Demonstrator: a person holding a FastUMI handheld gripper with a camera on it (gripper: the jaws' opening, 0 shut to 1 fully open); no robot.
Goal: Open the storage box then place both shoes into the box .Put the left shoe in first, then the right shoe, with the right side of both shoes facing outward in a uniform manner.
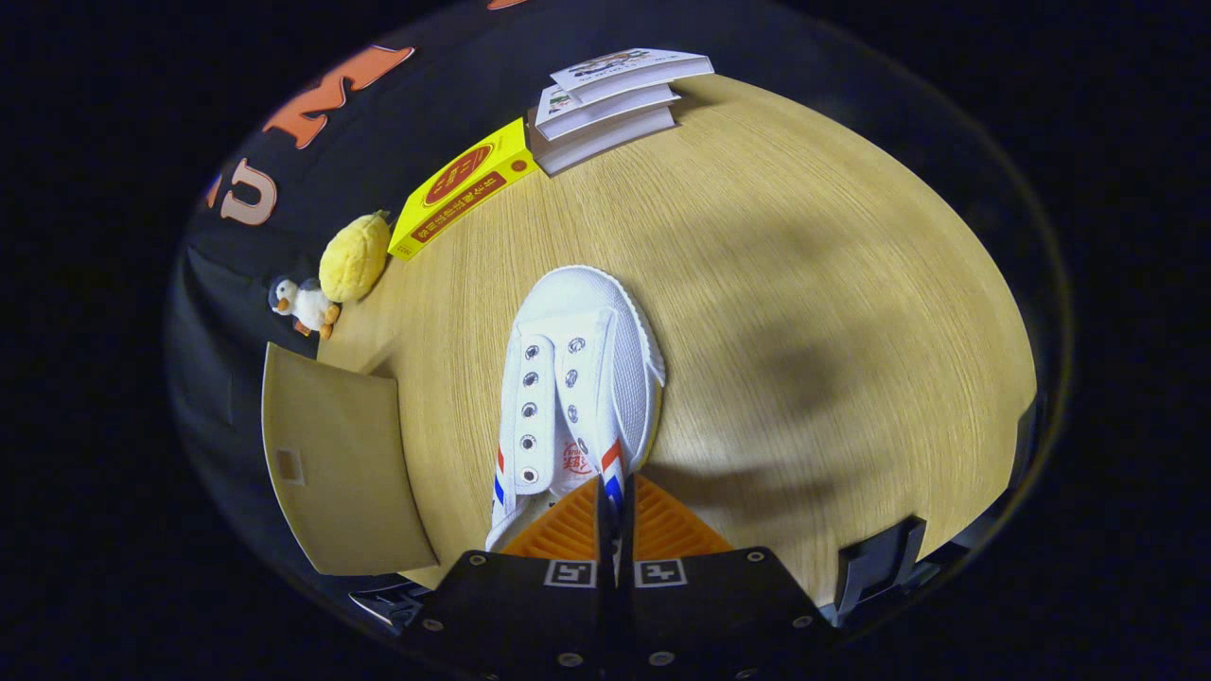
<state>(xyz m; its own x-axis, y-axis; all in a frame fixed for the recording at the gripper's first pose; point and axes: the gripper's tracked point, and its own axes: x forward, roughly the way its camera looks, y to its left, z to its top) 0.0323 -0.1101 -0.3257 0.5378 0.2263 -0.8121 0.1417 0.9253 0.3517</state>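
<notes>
**Shoe pinched, box lid open**

Gripper view: the gripper (610, 515) has its orange fingers (568, 530) nearly closed, pinching the white shoe (577, 388) by its heel collar, toe toward 12 o'clock. The storage box flap (331, 463) stands open at 9 o'clock. Judging by this, both placements remain.
</notes>
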